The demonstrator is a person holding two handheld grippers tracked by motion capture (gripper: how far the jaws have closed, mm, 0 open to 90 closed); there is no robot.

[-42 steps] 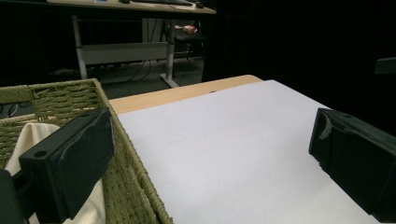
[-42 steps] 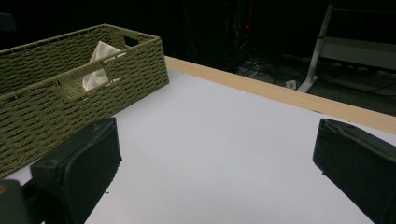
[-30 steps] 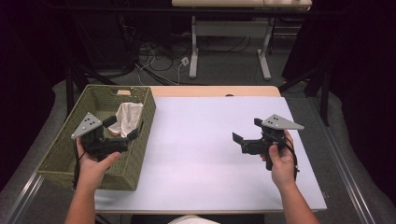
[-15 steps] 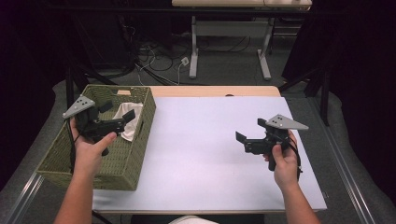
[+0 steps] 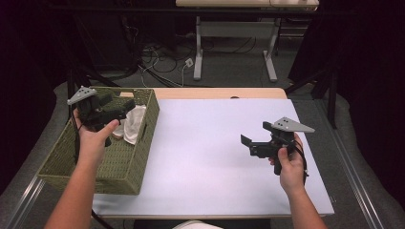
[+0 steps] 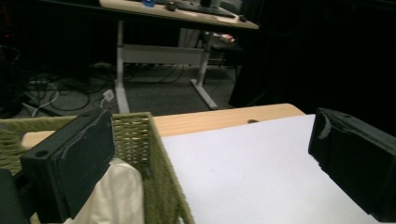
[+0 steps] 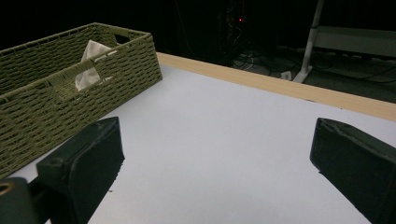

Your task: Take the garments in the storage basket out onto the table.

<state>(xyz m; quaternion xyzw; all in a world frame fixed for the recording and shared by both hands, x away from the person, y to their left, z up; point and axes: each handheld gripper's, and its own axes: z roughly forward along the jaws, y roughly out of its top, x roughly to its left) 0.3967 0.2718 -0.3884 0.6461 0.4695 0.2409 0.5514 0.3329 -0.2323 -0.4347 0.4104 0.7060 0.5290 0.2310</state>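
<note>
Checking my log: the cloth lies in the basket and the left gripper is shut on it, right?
Not quite. The cloth does lie in the basket, but the left gripper is open, its jaws wide apart and holding nothing, as the left gripper view shows.

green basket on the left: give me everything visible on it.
The woven basket is olive green, rectangular and open-topped, of wicker-like weave, with a cut-out handle slot in an end wall. It stands upright at the table's left edge, partly overhanging the white mat. A cream cloth lies inside against its right wall. The left gripper hovers over its far end, jaws wide open, one on each side of that wall in the left gripper view; contact cannot be told.
</note>
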